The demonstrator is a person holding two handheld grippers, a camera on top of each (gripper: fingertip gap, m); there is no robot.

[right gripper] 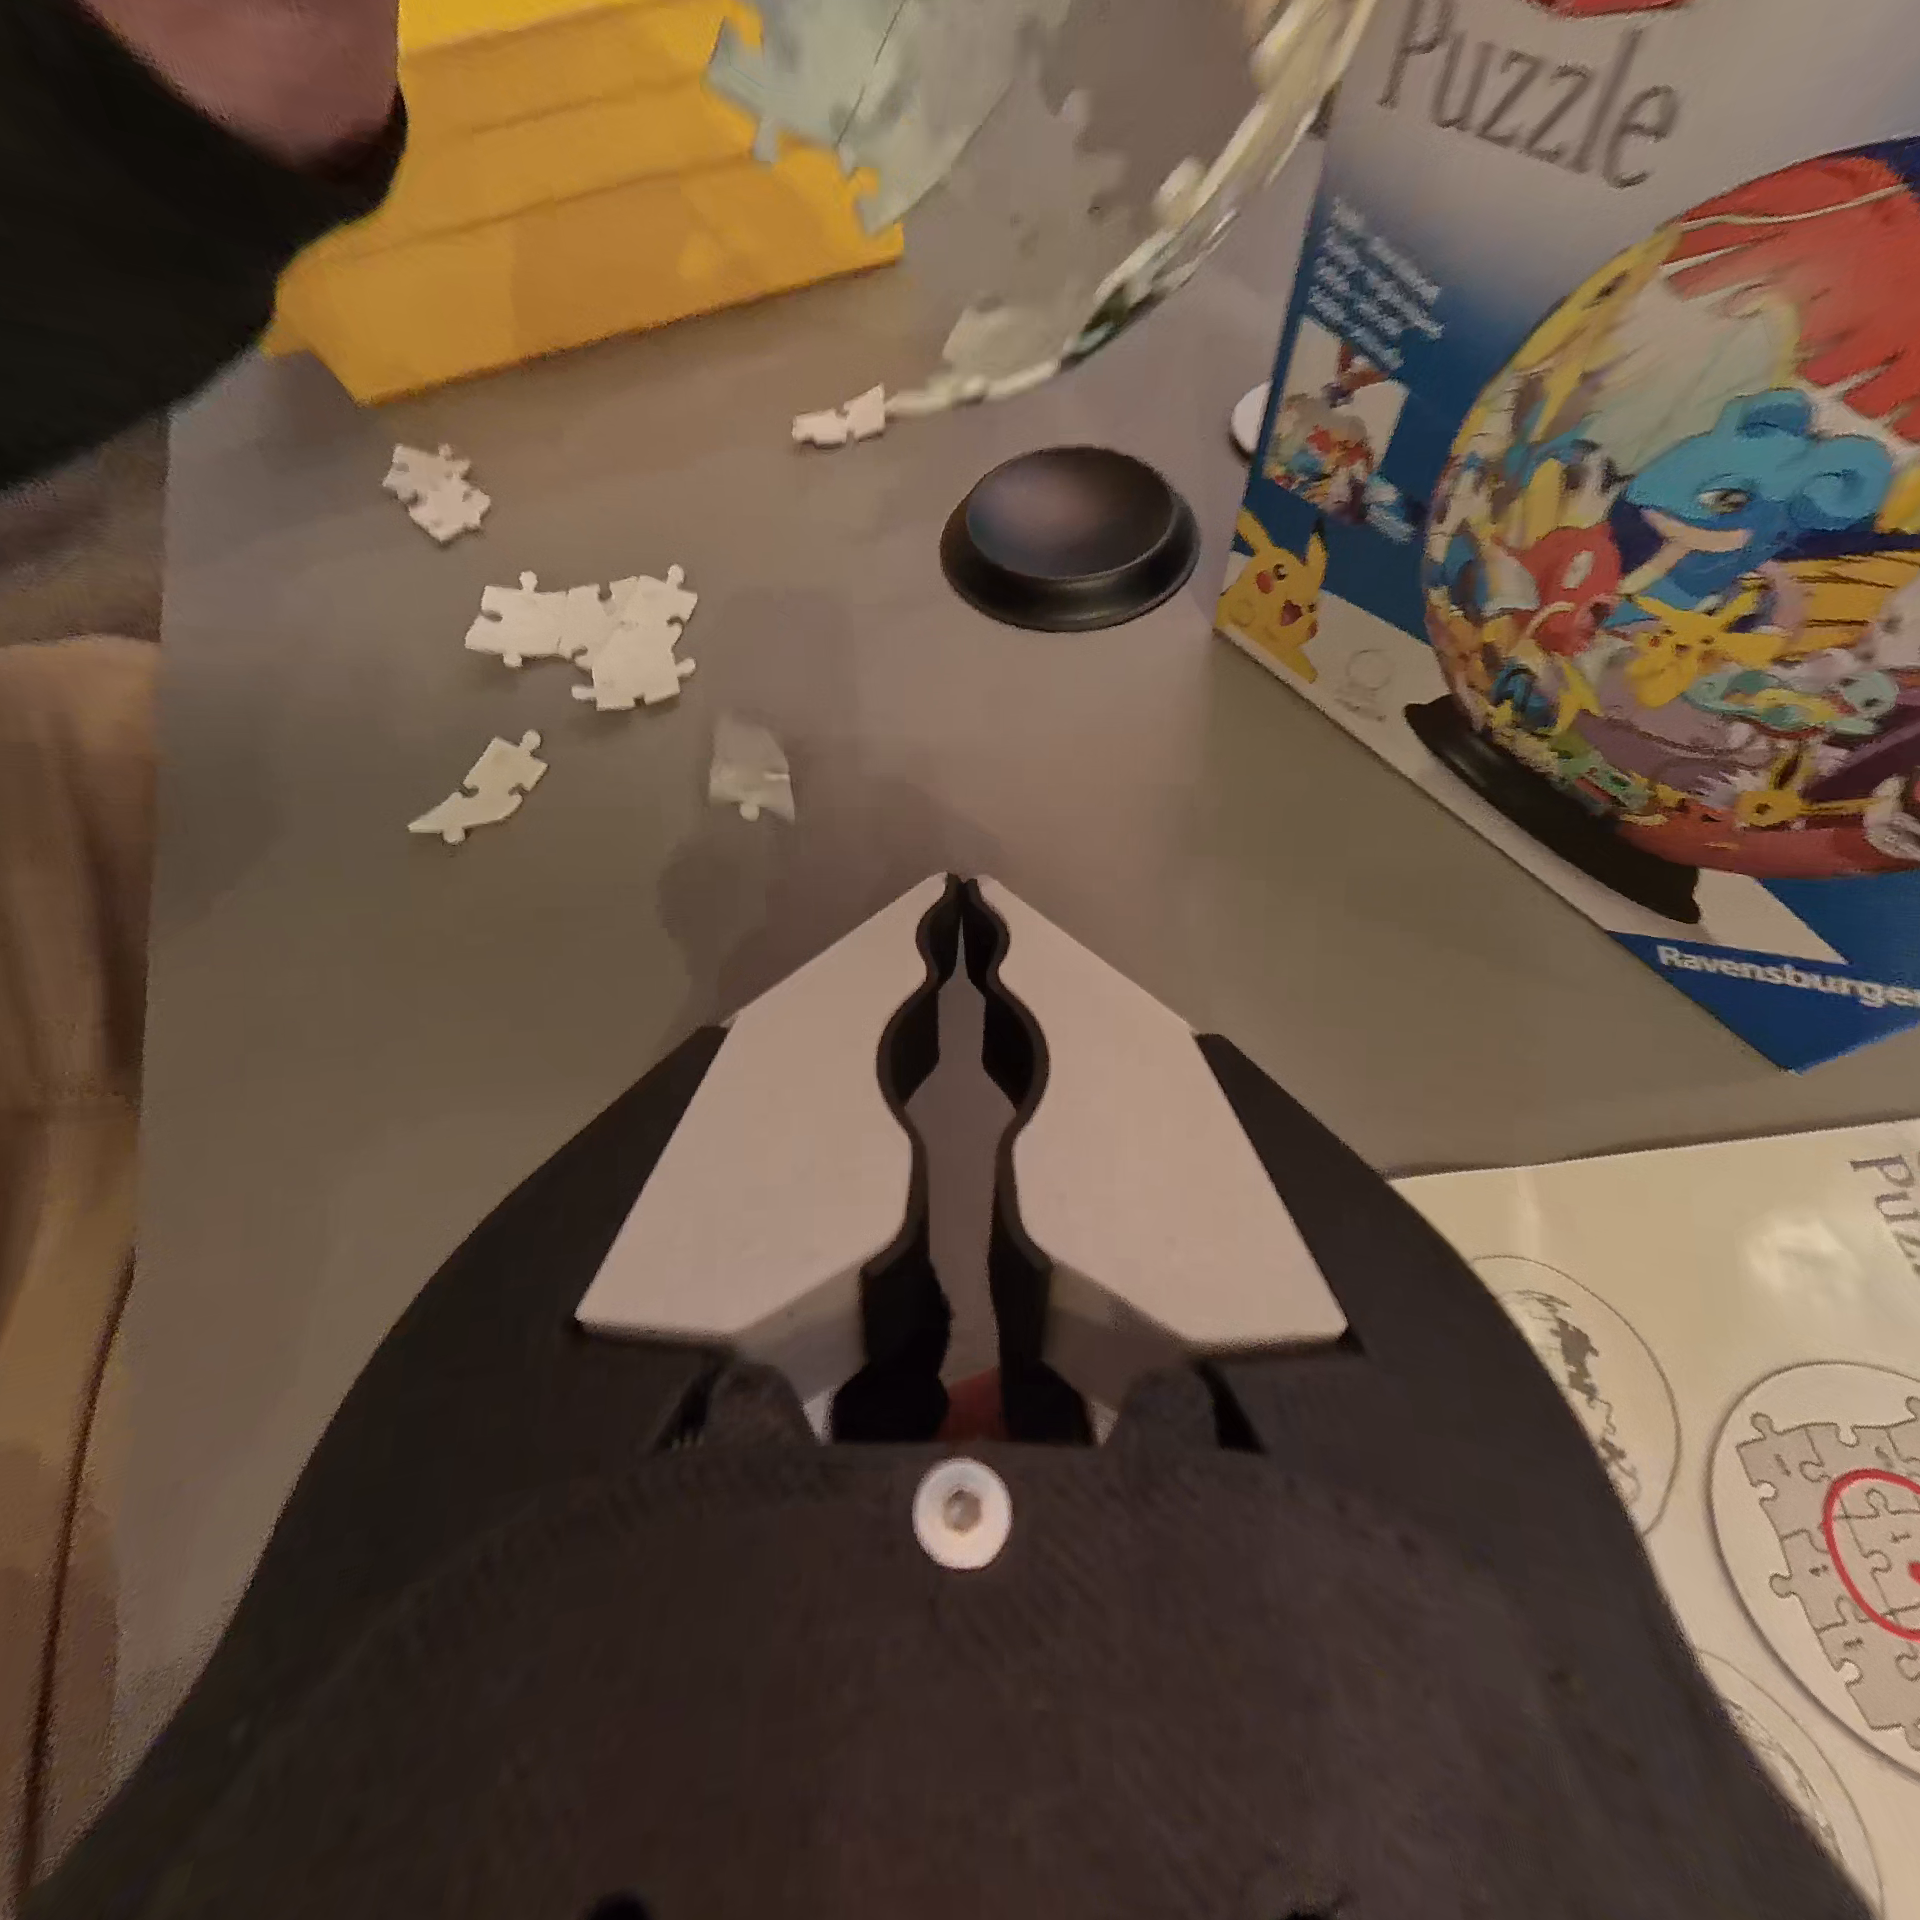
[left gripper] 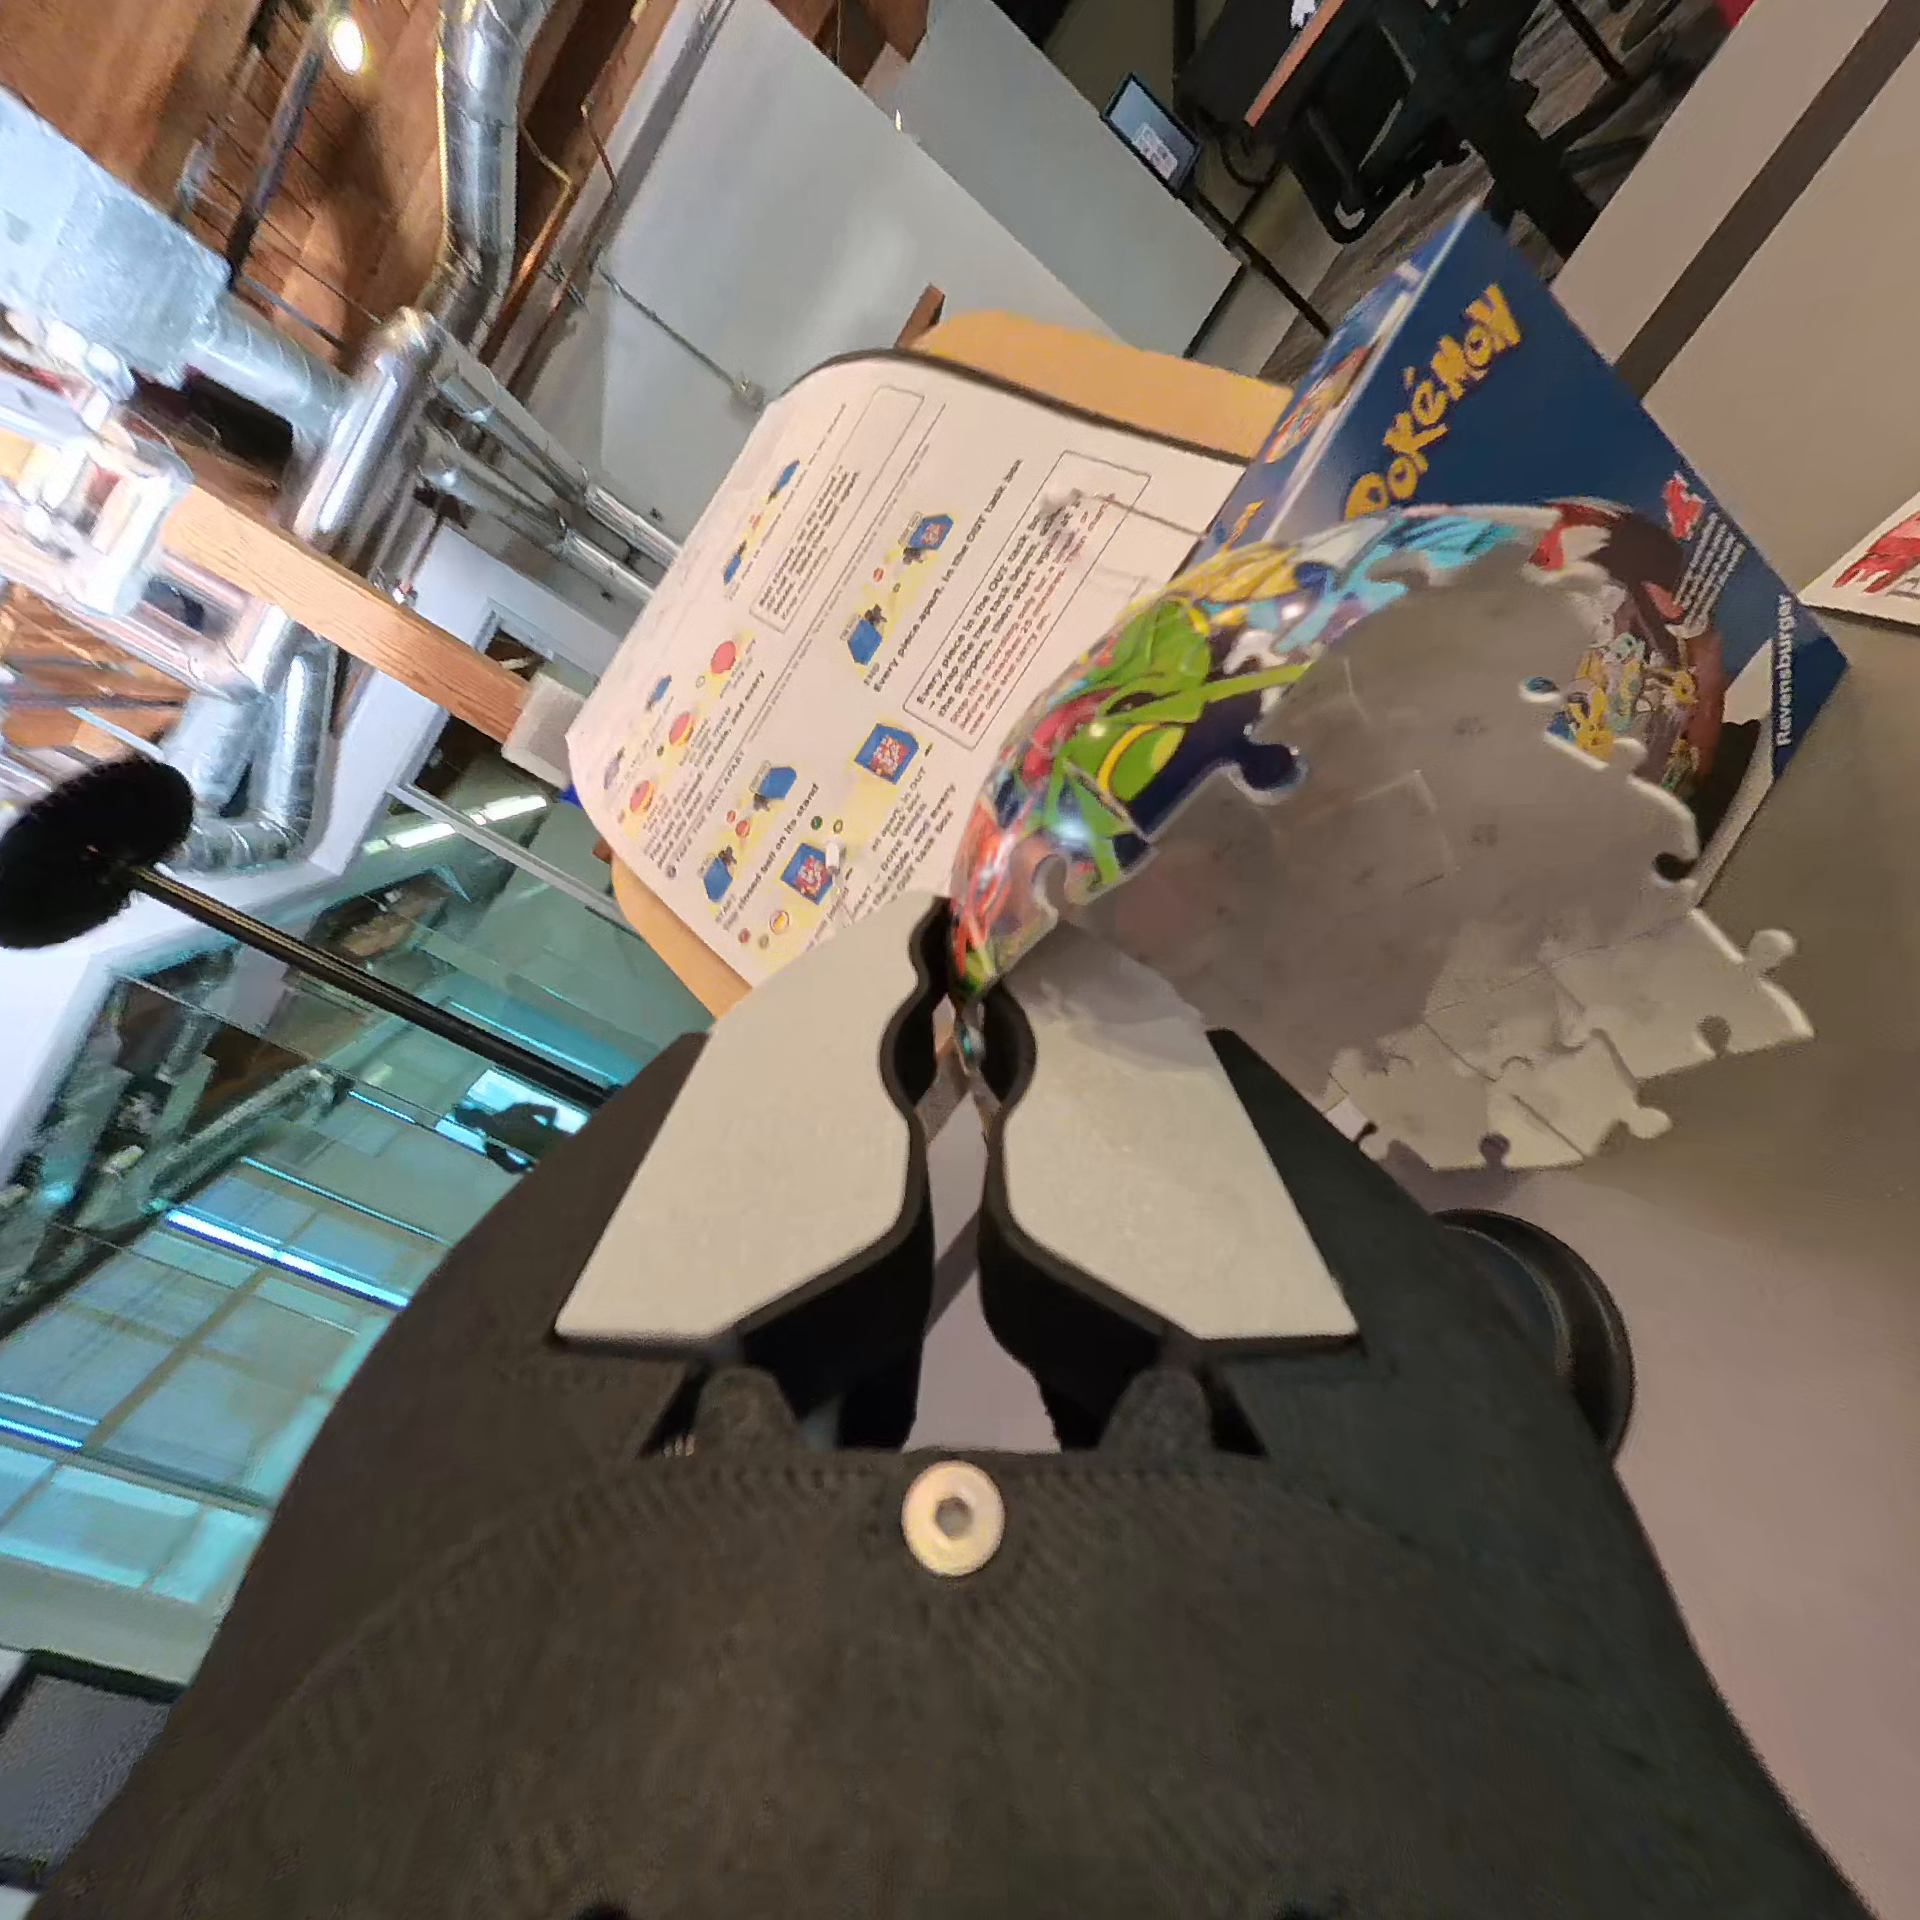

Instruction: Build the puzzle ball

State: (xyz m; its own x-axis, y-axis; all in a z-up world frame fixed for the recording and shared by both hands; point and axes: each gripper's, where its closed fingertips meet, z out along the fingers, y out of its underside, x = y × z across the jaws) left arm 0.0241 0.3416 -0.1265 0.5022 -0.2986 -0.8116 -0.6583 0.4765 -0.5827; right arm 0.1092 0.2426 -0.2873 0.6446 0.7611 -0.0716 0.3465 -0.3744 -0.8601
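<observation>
- Two hand-held grippers worked over a grey table (right gripper: 1039, 790); the left gripper (left gripper: 968, 997) had its jaws clenched on the rim of a partly built puzzle ball (left gripper: 1351, 790), lifted clear of the table.
- Seen from the left wrist, the curved shell ran up and to the right from the jaws, its hollow silver-grey inside facing the camera and its bright printed outside turned toward an instruction sheet (left gripper: 883, 623) and the blue puzzle box (left gripper: 1558, 416).
- From the right wrist, the right gripper (right gripper: 961, 904) hovered above the table with jaws closed on nothing.
- Loose white pieces (right gripper: 592, 634) lay face down left of a round black stand (right gripper: 1070, 540).
- Motion blur smeared the shell, cut off by the frame's top edge, in that view.
</observation>
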